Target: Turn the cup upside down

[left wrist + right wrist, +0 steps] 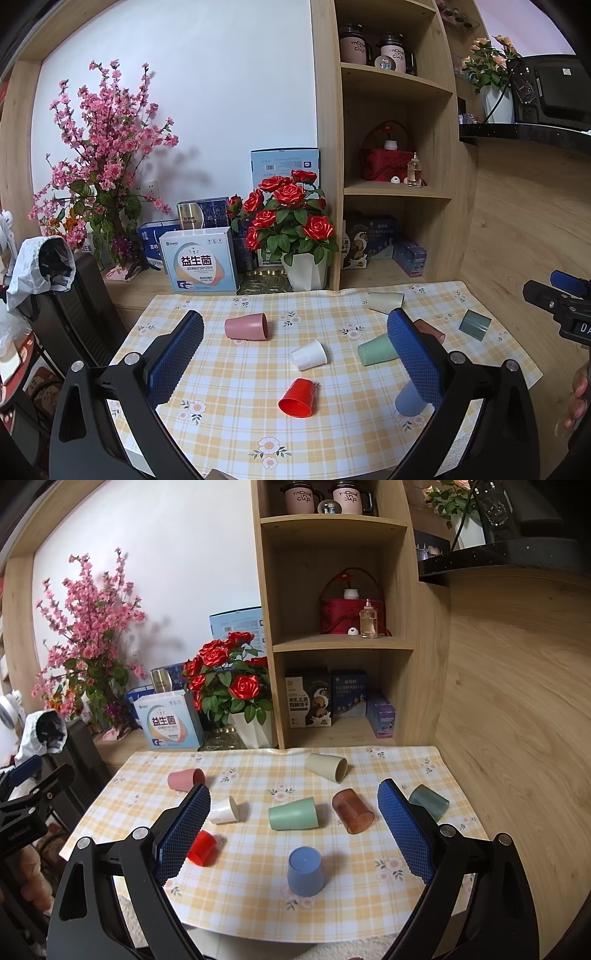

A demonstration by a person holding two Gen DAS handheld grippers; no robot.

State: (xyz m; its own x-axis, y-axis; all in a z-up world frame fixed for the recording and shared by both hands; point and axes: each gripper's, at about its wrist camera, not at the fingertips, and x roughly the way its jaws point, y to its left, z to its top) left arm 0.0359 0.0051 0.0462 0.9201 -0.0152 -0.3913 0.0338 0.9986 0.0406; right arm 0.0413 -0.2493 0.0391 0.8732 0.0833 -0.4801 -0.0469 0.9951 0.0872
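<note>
Both grippers hover level above the bench (pixel 369 915), jaws wide apart, gripping nothing. The right gripper (pixel 295 823) frames the blue cup (pixel 305 871), upside down between its jaws. The left gripper (pixel 295 354) frames the red cup (pixel 297 398), also inverted.

Eight cups (pixel 291 814), two mugs (pixel 299 496)

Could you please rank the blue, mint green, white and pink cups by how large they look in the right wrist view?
1. Blue cup and mint green cup: alike; blue is nearer, so unsure.
2. Pink cup.
3. White cup.
</note>
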